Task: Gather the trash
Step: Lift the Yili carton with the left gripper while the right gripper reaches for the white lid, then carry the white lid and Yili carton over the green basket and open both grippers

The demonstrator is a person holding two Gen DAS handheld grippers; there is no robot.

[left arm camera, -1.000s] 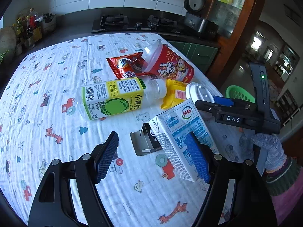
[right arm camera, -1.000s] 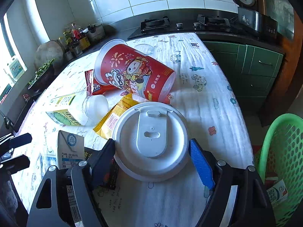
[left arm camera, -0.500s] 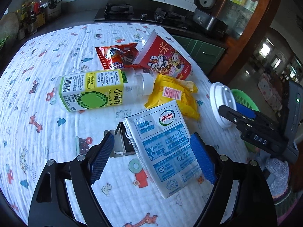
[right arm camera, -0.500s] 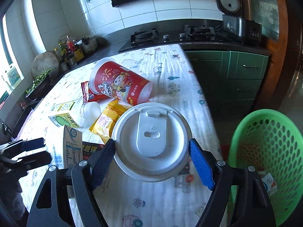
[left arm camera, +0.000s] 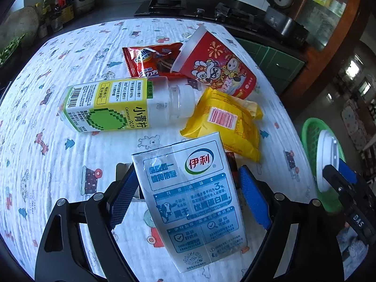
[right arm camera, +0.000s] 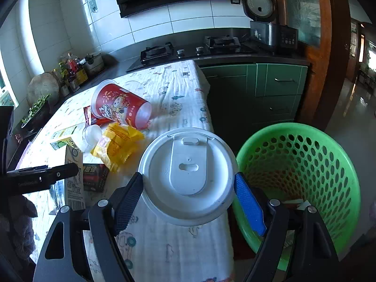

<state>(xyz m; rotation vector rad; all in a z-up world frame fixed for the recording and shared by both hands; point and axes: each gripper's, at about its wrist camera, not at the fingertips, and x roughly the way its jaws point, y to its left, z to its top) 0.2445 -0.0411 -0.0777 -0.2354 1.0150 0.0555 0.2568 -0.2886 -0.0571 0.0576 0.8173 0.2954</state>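
While the right gripper (right arm camera: 188,195) is clamped on the white lid (right arm camera: 186,176), one pad on each side of its rim, the relation that matters for its next move is how that lid lies against the green basket (right arm camera: 329,164): the lid hangs over the right-hand edge of the surface (right arm camera: 164,246), and the basket stands on the floor just beside and below it, its open mouth to the right of the lid. The lid's far right edge already overlaps the basket's near rim in the right wrist view, so I judge that a short carry to the right would put it over the opening. The left gripper (left arm camera: 188,202) has just been opening its jaws, and the milk carton (left arm camera: 192,197) sits between them. The carton lies flat on the surface (left arm camera: 47,164) with its long axis running away from the gripper and skewed a little to the left, so the pads face its long sides; a gap shows beside the right pad, and I read the jaws as apart, not yet pressing. Beyond the carton lie a yellow wrapper (left arm camera: 225,122), a plastic bottle (left arm camera: 122,105) on its side, a red wrapper (left arm camera: 152,58) and a tipped red cup (left arm camera: 216,68), all nearer the left gripper than the right.
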